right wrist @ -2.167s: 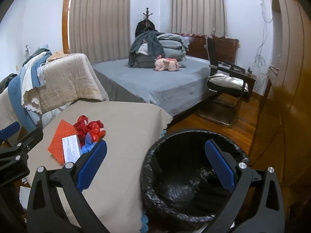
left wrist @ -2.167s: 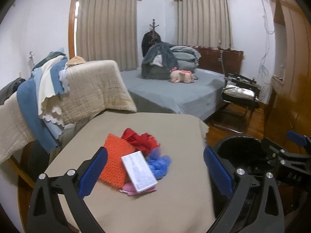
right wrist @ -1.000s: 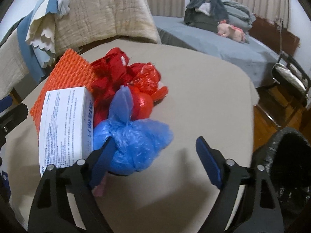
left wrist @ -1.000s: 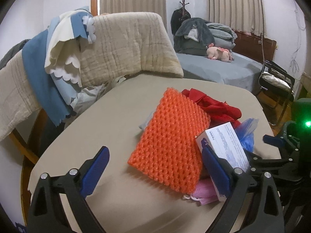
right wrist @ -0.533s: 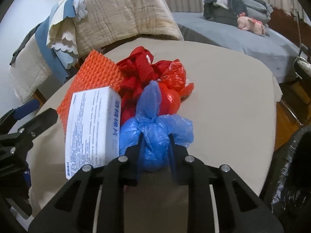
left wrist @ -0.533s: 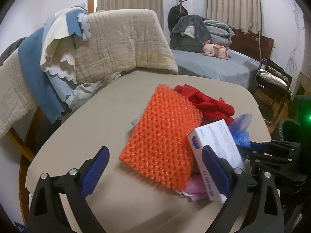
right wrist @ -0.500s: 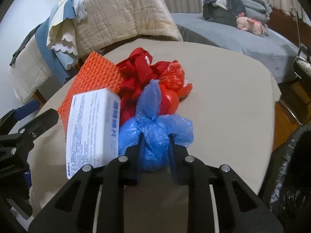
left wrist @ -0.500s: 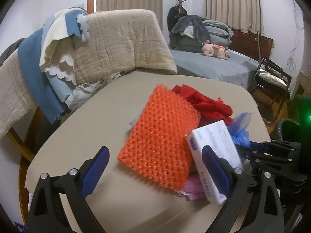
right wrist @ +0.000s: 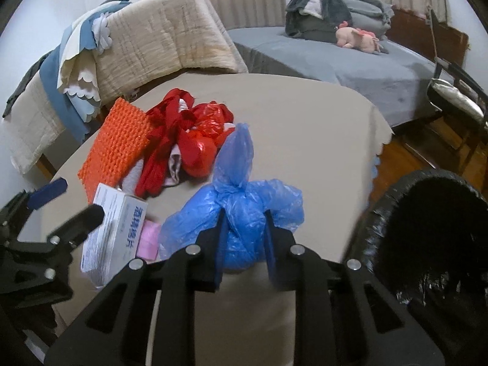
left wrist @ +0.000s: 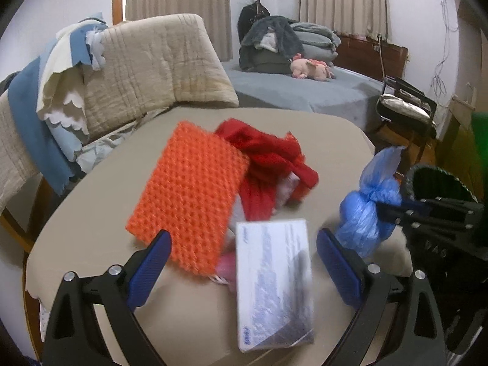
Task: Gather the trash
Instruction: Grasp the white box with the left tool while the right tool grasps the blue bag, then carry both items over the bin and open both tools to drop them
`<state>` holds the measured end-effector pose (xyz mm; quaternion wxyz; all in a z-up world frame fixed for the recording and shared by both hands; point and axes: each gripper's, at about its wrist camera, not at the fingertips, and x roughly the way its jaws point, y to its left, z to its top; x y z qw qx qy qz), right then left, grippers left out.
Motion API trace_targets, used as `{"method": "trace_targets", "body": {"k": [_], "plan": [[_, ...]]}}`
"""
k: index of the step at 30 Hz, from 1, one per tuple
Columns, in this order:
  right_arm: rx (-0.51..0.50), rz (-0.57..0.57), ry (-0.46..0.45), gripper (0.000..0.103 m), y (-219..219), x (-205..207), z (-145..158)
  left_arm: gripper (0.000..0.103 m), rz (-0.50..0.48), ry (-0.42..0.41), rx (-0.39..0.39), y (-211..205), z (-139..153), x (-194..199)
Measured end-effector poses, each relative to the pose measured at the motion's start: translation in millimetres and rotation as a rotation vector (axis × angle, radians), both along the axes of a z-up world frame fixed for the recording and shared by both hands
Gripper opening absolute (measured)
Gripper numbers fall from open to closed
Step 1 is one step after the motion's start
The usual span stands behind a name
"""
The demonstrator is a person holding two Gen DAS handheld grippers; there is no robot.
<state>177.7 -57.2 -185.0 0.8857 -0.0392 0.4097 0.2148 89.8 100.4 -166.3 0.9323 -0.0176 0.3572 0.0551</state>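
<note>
Right wrist view: my right gripper (right wrist: 244,244) fingers pinched on knotted blue plastic bag (right wrist: 241,210), clear of bench (right wrist: 305,122), beside black-lined bin (right wrist: 433,244) for drop. Left gripper (left wrist: 244,262) fingers wide, empty, straddling white printed carton (left wrist: 274,286) — next pick, I reckon.

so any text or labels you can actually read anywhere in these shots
White box: a row of large blue printed characters along its side, not Latin letters, too blurred to quote.
White box's top face: lines of fine print, motion-blurred, unreadable.
Nothing else shows any text.
</note>
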Motion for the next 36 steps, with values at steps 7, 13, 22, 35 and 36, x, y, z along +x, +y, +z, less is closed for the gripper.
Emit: {"method": "trace_targets", "body": {"k": [7,13,22,35,36], "plan": [[0.000,-0.017,0.004,0.021,-12,-14,-2,0.091,-0.006,0.042,0.010,-12,-22,-9],[0.002,-0.026,0.008,0.021,-18,-22,-3,0.059,-0.033,0.106,-0.041,-12,-39,-9],[0.028,-0.041,-0.012,0.021,-29,-32,14,0.054,-0.068,0.052,-0.069,-17,-21,-19],[0.069,-0.217,-0.117,0.021,-113,-50,66,0.054,-0.241,-0.012,-0.085,-77,30,2],[0.067,-0.234,-0.121,0.021,-121,-52,68,0.054,-0.268,-0.014,-0.090,-87,32,5]]}}
